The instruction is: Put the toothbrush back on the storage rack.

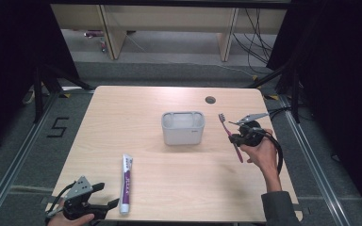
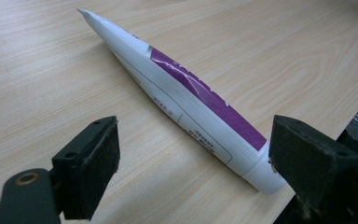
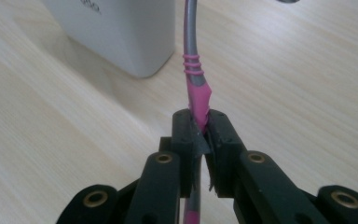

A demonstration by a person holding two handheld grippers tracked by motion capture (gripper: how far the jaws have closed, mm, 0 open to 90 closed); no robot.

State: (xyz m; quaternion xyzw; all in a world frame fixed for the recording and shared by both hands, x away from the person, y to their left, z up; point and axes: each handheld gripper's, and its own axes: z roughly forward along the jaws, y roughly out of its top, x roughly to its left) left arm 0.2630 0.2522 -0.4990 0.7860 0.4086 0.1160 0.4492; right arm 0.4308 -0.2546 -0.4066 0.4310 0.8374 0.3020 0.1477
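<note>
glossy plastic tube (image 2: 186, 100), wood-grain table (image 1: 169, 188)

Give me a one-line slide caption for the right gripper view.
Right gripper clamps a pink toothbrush by its handle, beside the white holder.

The left claw (image 1: 104, 195), near the table's (image 1: 179, 174) front left corner, is showing black links, a grey three-cornered plate with small holes and a thin black cable. In the left gripper view, its blocky black pads are looking scuffed, with a brass rivet. The right claw (image 1: 232, 138), by the table's right edge, is trailing a thick looping black cable; brass rivets are dotting its links (image 3: 200, 135). A dark grey sleeve (image 1: 278, 207) is covering the right forearm.
</note>
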